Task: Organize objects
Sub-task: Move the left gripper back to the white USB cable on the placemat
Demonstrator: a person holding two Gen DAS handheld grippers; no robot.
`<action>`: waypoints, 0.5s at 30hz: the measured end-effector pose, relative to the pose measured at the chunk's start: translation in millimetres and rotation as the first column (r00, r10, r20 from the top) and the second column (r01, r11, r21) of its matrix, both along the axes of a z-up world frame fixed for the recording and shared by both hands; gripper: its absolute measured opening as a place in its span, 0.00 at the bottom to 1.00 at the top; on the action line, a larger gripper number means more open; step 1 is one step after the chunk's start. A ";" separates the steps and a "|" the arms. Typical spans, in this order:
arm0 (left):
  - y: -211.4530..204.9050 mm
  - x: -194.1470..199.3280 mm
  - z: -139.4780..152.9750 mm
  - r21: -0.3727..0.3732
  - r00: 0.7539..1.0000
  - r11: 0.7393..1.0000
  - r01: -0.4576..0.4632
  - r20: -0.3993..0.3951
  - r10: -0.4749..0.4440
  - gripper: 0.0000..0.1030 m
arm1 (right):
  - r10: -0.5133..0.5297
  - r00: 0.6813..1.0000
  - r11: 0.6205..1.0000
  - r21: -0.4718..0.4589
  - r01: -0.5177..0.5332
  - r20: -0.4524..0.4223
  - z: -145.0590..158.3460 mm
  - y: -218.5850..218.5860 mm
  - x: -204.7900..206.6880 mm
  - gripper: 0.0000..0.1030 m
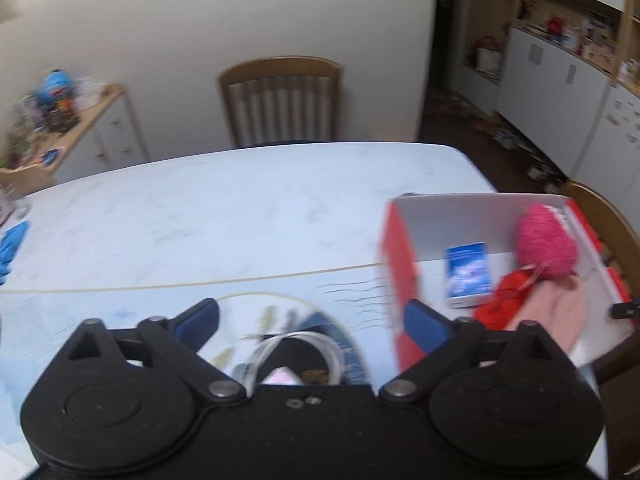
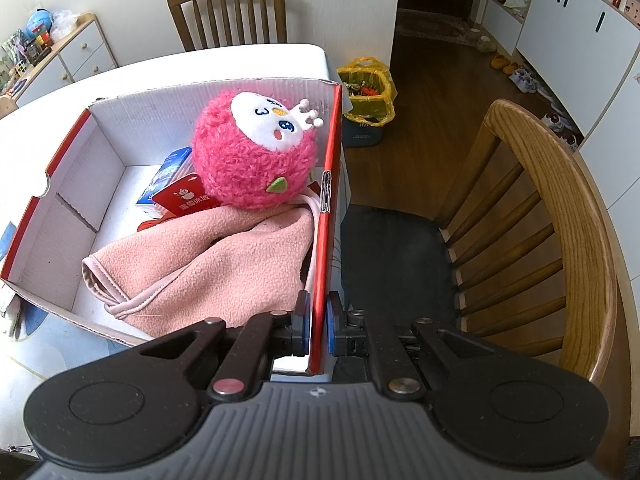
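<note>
A red and white cardboard box (image 2: 108, 112) stands at the table's right edge and holds a pink plush toy (image 2: 248, 148), a pink fleece cloth (image 2: 208, 264), a blue packet (image 2: 164, 176) and a red tag. My right gripper (image 2: 317, 322) is shut on the box's red right wall (image 2: 326, 216) near its front corner. My left gripper (image 1: 312, 320) is open and empty above the table, left of the box (image 1: 396, 264). A clear glass jar (image 1: 296, 360) sits just under it. The plush (image 1: 546, 240) and the blue packet (image 1: 468, 274) also show in the left wrist view.
The white table (image 1: 200, 216) has a wooden chair (image 1: 280, 100) at its far side and another chair (image 2: 552, 240) at the right. A blue cloth (image 1: 12, 244) lies at the table's left edge. A yellow-bagged bin (image 2: 366, 100) stands on the floor.
</note>
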State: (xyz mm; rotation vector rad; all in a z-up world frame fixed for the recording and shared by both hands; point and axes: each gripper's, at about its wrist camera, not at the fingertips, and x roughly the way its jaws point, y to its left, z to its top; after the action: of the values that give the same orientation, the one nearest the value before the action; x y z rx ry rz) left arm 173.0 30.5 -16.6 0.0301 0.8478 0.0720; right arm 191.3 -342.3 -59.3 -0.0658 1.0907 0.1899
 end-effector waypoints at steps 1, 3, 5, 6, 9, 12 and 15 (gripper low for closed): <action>5.1 -3.5 -1.5 0.008 1.000 1.000 -0.018 0.002 0.018 0.99 | 0.000 1.000 1.000 0.000 0.000 0.000 0.3 -0.2 -0.1 0.07; 15.3 -8.6 -7.2 0.011 0.999 0.999 -0.047 -0.005 0.047 0.99 | 0.000 1.000 1.000 -0.002 0.000 0.000 0.1 0.0 -0.1 0.07; 24.9 -11.9 -14.4 0.005 0.997 0.997 -0.077 -0.023 0.077 0.99 | 0.001 1.000 1.000 -0.003 -0.001 0.000 0.7 0.1 -0.2 0.07; 29.1 -12.6 -18.3 0.004 0.995 0.996 -0.091 -0.033 0.091 0.99 | 0.000 1.000 1.000 -0.004 0.000 0.000 1.0 0.0 -0.3 0.07; 39.8 -12.3 -30.2 0.013 0.990 0.991 -0.130 -0.052 0.130 0.99 | 0.001 1.000 1.000 -0.008 -0.001 0.000 1.5 -0.1 -0.5 0.07; 51.9 -9.8 -42.6 0.026 0.985 0.987 -0.156 -0.066 0.157 0.99 | 0.001 1.000 1.000 -0.015 -0.001 0.000 2.0 0.8 -0.8 0.07; 61.2 -3.5 -57.7 0.050 0.986 0.988 -0.146 -0.080 0.150 0.99 | 0.001 1.000 1.000 -0.021 -0.001 0.000 2.0 2.2 -0.8 0.07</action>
State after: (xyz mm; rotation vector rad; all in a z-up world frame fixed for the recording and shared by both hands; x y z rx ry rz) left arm 169.4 91.7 -74.3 0.0116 0.9313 0.2303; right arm 190.5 -340.2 -57.2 -0.0851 1.0930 0.1791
